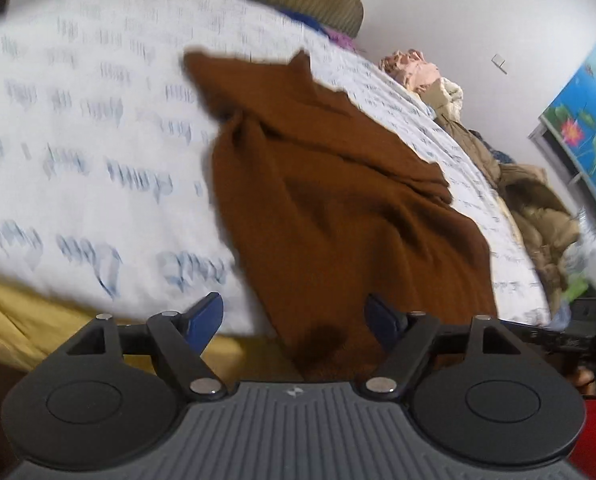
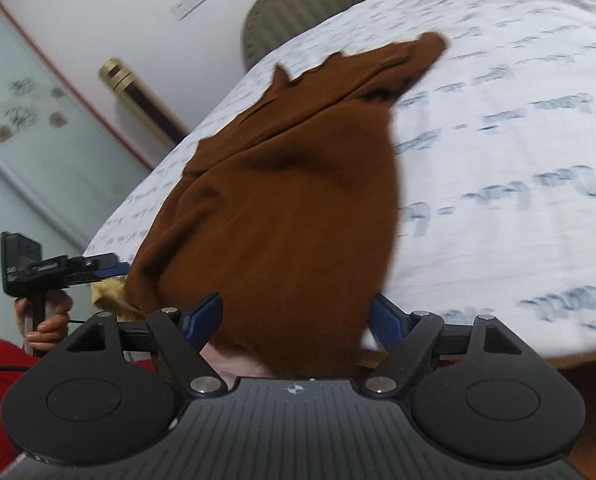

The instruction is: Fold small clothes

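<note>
Brown knit fabric, a small garment point(image 1: 329, 200), is lying crumpled on the white printed bedsheet point(image 1: 78, 140), running from about eleven o'clock down to six o'clock in the left wrist view, its near hem hanging over the bed edge. The left gripper point(image 1: 294, 316) is standing wide open at six o'clock, blue fingers point(image 1: 206, 316) pressing nothing. The right gripper point(image 2: 298, 316) is likewise gaping, the cloth's hem sitting loose between its jaws.

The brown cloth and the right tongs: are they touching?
Cannot tell. In the right wrist view the right tongs stand open around the brown cloth, whose near edge hides part of both fingers; no view shows contact or gap plainly.
</note>
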A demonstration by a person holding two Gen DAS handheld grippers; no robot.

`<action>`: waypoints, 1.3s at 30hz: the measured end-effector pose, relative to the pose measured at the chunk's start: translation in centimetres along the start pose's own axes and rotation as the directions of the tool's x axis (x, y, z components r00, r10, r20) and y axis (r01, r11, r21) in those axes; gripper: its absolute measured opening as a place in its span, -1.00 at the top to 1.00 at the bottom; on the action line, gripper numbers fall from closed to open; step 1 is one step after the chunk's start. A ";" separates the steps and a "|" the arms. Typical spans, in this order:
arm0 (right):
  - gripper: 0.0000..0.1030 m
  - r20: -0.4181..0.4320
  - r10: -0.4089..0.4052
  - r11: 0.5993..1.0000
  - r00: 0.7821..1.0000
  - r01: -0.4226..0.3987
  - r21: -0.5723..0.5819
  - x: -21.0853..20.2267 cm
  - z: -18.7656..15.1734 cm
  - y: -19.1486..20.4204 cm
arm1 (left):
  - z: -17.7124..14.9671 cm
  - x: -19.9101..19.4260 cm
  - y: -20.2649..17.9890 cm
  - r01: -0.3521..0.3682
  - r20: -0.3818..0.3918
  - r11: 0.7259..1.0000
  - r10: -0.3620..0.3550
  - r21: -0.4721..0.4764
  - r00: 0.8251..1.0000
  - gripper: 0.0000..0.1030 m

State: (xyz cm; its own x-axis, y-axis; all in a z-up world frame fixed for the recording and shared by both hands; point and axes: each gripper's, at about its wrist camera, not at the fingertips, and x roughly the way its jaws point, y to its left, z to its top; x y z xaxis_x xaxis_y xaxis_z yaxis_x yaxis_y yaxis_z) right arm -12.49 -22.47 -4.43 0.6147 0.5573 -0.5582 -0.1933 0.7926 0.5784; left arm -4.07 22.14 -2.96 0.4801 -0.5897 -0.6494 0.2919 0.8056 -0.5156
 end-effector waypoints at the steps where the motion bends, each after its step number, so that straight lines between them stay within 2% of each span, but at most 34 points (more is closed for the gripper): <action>1: -0.41 -0.006 0.000 1.000 1.000 0.000 -0.024 0.4 0.1 0.7 | -0.2 0.4 -0.1 0.014 0.002 1.000 -0.014 -0.007 1.000 -0.53; 2: -0.01 -0.024 -0.001 0.999 1.000 0.000 -0.042 0.8 0.3 1.2 | -0.4 0.7 -0.7 0.015 0.016 1.000 -0.015 0.013 1.000 -0.51; 3: 0.55 -0.038 -0.008 0.999 0.999 0.006 -0.044 1.3 0.4 1.6 | -0.3 1.0 -1.2 0.028 0.010 0.999 -0.029 0.039 1.000 -0.50; 4: 0.73 -0.052 -0.017 0.999 0.998 0.015 -0.035 1.7 0.4 1.7 | -0.1 1.2 -1.7 0.055 -0.003 0.997 -0.055 0.050 0.998 -0.03; 5: 0.72 -0.064 -0.025 0.999 0.998 0.023 -0.028 2.2 0.4 1.8 | 0.1 1.6 -2.1 0.100 -0.037 0.994 -0.098 0.045 0.994 0.71; 6: 0.72 -0.065 -0.026 0.999 0.998 0.023 -0.044 2.3 0.4 2.1 | 0.2 2.0 -2.5 0.128 -0.076 0.991 -0.126 0.027 0.989 0.89; 8: 0.72 -0.058 -0.001 0.998 0.998 -0.003 -0.058 1.8 0.6 3.0 | 0.7 1.8 -3.1 0.157 -0.084 0.988 -0.156 0.007 0.984 0.89; 10: 0.73 -0.026 0.093 0.995 0.995 -0.094 -0.035 0.5 1.2 3.6 | 1.4 0.3 -4.1 0.188 -0.053 0.982 -0.187 0.013 0.981 0.90; 14: 0.74 0.073 0.199 0.979 0.977 -0.195 -0.054 -2.7 3.4 5.2 | 3.7 -3.8 -6.0 0.301 0.068 0.953 -0.303 0.046 0.950 0.92; 17: 0.74 0.154 0.197 0.979 0.968 -0.185 -0.087 -4.2 5.6 5.3 | 6.1 -5.2 -6.7 0.294 0.168 0.951 -0.306 0.093 0.937 0.92; 19: 0.74 0.199 0.166 0.984 0.966 -0.151 -0.091 -4.0 7.0 4.8 | 7.8 -4.6 -6.6 0.223 0.212 0.968 -0.243 0.114 0.946 0.92; 20: 0.74 0.212 0.148 0.988 0.966 -0.134 -0.080 -3.5 7.7 4.3 | 8.6 -3.8 -6.0 0.169 0.218 0.979 -0.190 0.113 0.957 0.92; 22: 0.74 0.220 0.087 0.995 0.972 -0.076 -0.062 -2.1 8.7 3.2 | 9.7 -1.1 -4.8 0.077 0.181 0.994 -0.090 0.077 0.979 0.92; 25: 0.74 0.182 -0.059 0.998 0.982 0.062 -0.013 0.9 9.2 0.9 | 8.7 1.3 -2.6 0.084 0.097 0.996 -0.083 -0.005 0.992 0.92; 27: 0.74 0.145 -0.130 0.991 0.981 0.127 0.031 2.4 8.5 -0.8 | 7.1 1.1 -1.9 0.085 0.059 0.996 -0.085 0.009 0.995 0.88; 28: 0.74 0.134 -0.151 0.988 0.979 0.145 0.050 2.8 7.9 -1.4 | 6.1 0.3 -1.7 0.073 0.057 0.997 -0.074 0.020 0.996 0.79; 30: 0.74 0.125 -0.146 0.986 0.981 0.135 0.093 3.3 7.0 -2.3 | 4.2 -1.6 -1.1 0.033 0.055 0.998 -0.036 0.050 0.998 0.31; 31: 0.74 0.128 -0.137 0.986 0.982 0.123 0.109 3.1 6.6 -2.5 | 3.7 -2.4 -0.7 0.028 0.060 0.998 -0.031 0.057 0.998 -0.27; 32: 0.73 0.131 -0.125 0.986 0.983 0.108 0.129 2.8 6.0 -2.9 | 3.1 -3.4 -0.4 0.032 0.078 0.998 -0.037 0.059 0.996 -0.72; 34: 0.64 0.129 -0.090 0.984 0.988 0.068 0.166 2.5 5.5 -3.3 | 1.6 -4.5 -0.6 0.076 0.109 0.996 -0.081 0.052 0.991 -0.78; 36: 0.46 0.125 -0.055 0.980 0.991 0.030 0.198 2.3 5.2 -3.5 | 0.9 -4.3 -1.0 0.139 0.086 0.989 -0.142 0.048 0.986 -0.78; 37: 0.41 0.123 -0.039 0.978 0.992 0.013 0.207 2.2 5.2 -3.4 | 0.4 -3.9 -1.2 0.152 0.070 0.987 -0.156 0.054 0.985 -0.78; 39: 0.15 0.119 -0.007 0.977 0.993 -0.018 0.213 2.1 4.9 -3.4 | -0.1 -1.9 -2.2 0.131 0.035 0.988 -0.134 0.080 0.990 -0.78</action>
State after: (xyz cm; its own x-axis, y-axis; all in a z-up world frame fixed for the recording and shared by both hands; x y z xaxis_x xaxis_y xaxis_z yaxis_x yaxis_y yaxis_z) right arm -6.78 -25.19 -4.70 0.7027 0.5180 -0.4877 -0.0373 0.7114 0.7018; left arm -5.67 21.51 -0.63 0.4652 -0.6901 -0.5544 0.4176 0.7233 -0.5500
